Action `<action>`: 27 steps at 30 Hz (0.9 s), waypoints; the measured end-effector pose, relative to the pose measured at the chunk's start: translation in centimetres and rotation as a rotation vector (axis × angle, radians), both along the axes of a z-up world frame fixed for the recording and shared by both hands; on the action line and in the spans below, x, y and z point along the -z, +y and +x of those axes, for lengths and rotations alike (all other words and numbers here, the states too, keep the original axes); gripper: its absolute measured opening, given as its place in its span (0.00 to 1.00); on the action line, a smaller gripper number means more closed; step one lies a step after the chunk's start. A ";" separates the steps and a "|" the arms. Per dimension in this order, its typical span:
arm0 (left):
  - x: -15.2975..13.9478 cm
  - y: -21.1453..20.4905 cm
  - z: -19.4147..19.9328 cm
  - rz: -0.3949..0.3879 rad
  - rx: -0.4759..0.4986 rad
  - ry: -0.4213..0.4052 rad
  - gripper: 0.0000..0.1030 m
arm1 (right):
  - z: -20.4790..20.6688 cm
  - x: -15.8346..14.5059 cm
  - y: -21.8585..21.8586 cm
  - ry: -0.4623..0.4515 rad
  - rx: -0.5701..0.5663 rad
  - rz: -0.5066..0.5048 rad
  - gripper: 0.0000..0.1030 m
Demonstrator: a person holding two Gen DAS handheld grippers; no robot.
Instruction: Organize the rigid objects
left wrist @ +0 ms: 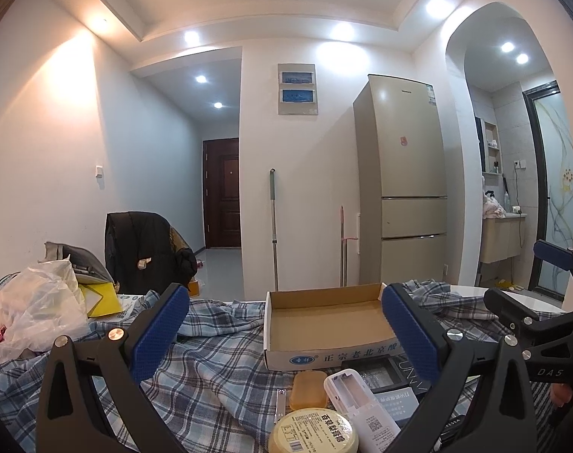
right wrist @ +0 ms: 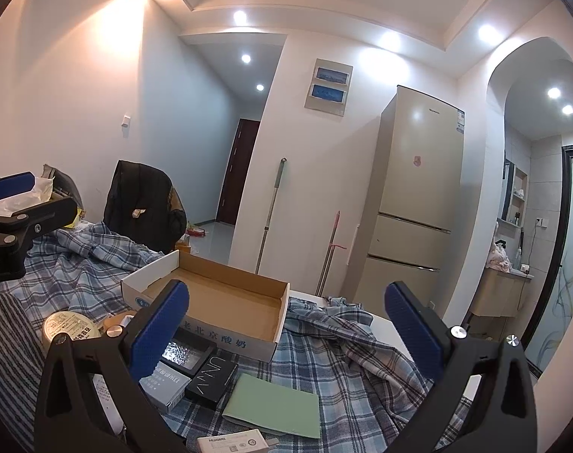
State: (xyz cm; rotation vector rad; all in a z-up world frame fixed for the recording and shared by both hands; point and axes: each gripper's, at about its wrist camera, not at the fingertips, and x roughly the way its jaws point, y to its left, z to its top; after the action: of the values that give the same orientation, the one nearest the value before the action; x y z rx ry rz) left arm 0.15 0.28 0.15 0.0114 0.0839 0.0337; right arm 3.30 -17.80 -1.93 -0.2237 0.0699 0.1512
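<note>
A: How do the tongs stand?
B: Both wide apart, nothing between them: left tongs (left wrist: 282,334), right tongs (right wrist: 286,334).
A: Count what lies nearest.
B: Below the left tongs, at 6 o'clock, one round yellow tin (left wrist: 313,432), one white remote (left wrist: 356,407), one amber soap box (left wrist: 309,390), one metal nail clipper (left wrist: 280,402). Below the right tongs, one green pad (right wrist: 275,404), one black box (right wrist: 212,375), one grey-blue carton (right wrist: 165,387), one white Huawei charger (right wrist: 231,443).
A: Farther?
B: One open cardboard tray (left wrist: 326,322) at 12 o'clock, nothing visible inside it, on the plaid cloth (left wrist: 195,373) over the bench.
A: Around it?
B: Plastic bags (left wrist: 33,302) at 9 o'clock, one draped chair (left wrist: 143,253) beyond, one fridge (left wrist: 403,181) at 1 o'clock.
</note>
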 end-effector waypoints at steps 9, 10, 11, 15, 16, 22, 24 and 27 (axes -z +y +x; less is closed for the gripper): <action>0.2 0.0 0.0 0.004 -0.003 0.005 1.00 | 0.0 0.0 0.0 -0.002 0.003 0.003 1.00; 0.2 0.0 -0.1 0.004 -0.003 0.004 1.00 | 0.0 0.0 -0.1 -0.002 0.003 0.003 1.00; 0.1 0.0 -0.1 0.004 -0.004 0.004 1.00 | 0.0 0.0 -0.1 -0.002 0.003 0.003 1.00; 0.2 0.1 -0.2 0.004 -0.011 0.004 1.00 | 0.0 0.0 -0.1 -0.003 0.003 0.004 1.00; 0.2 0.1 -0.2 0.002 -0.011 0.006 1.00 | 0.0 0.0 -0.1 -0.002 0.003 0.004 1.00; 0.2 0.1 -0.2 0.003 -0.011 0.007 1.00 | 0.0 0.0 -0.1 -0.004 0.003 0.004 1.00; 0.2 0.1 -0.2 0.002 -0.012 0.007 1.00 | 0.0 0.0 -0.1 -0.008 0.003 0.004 1.00; 0.2 0.1 -0.2 -0.001 -0.012 0.002 1.00 | 0.0 0.0 -0.1 -0.004 0.003 0.004 1.00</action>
State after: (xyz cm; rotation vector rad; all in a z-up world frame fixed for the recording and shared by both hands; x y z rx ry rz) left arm -0.08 0.40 -0.06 0.0103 0.0865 0.0452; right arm 3.26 -17.90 -1.95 -0.2200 0.0665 0.1474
